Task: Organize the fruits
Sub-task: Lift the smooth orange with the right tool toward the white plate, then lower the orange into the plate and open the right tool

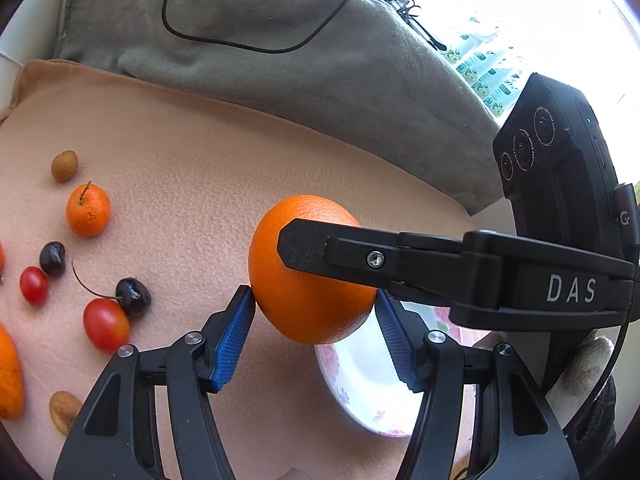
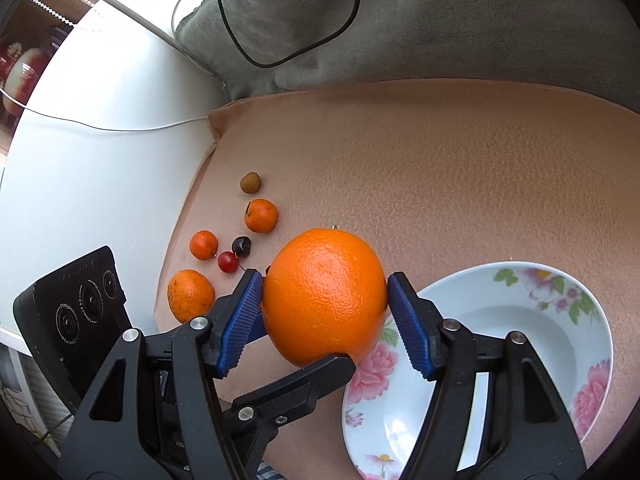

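Both my grippers, left and right, pinch one large orange at its middle, beside the floral plate. It looks heavy, firm, pebbly-skinned, likely secure.

A peach-coloured cushioned surface carries everything. On it lie small oranges, cherries, cherry tomatoes and a flowered plate.

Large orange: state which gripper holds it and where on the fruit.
Both. The large orange is pinched across its sides by the right gripper and by the left gripper, above the flowered plate.
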The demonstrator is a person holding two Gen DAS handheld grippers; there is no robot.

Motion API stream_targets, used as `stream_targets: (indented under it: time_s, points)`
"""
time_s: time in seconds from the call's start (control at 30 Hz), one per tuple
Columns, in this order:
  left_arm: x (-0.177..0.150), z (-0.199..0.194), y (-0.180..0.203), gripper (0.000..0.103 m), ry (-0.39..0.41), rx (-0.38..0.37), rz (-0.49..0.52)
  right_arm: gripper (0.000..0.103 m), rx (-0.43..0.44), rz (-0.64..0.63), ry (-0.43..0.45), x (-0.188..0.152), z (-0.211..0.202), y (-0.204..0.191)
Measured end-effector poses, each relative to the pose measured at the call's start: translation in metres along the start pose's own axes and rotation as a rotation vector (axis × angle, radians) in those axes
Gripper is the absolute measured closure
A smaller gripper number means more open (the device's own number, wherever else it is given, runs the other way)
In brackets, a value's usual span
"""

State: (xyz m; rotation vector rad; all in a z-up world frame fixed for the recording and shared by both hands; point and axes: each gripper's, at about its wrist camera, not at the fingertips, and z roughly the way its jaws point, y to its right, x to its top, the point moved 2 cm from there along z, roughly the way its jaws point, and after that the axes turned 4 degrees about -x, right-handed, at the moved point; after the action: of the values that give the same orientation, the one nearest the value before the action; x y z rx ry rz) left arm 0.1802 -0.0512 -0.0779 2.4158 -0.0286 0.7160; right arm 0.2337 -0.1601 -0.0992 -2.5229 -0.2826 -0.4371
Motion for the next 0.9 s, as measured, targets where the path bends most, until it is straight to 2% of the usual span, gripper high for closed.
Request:
stream_targets:
  time_s: [0.17,0.43,0.77,0.9]
  points:
    - [-0.008,-0.005,0.004,0.041,-0.006,-0.011,0.016,0.035,-0.009,0.008,0.016,-0.015,-0.011,0.002]
    - [-0.034,-0.001,0.032,0.041,-0.035,-0.021,0.036,0.035,-0.02,0.034,0.016,-0.042,-0.017,0.009]
    - [-0.049,-0.008,0.042,0.041,-0.062,-0.044,0.062,0.035,-0.018,0.064,0.019,-0.059,-0.026,0.017]
    - [-0.055,-0.012,0.044,0.043,-0.063,-0.048,0.078,0.035,-0.049,0.075,0.033,-0.063,-0.029,0.022]
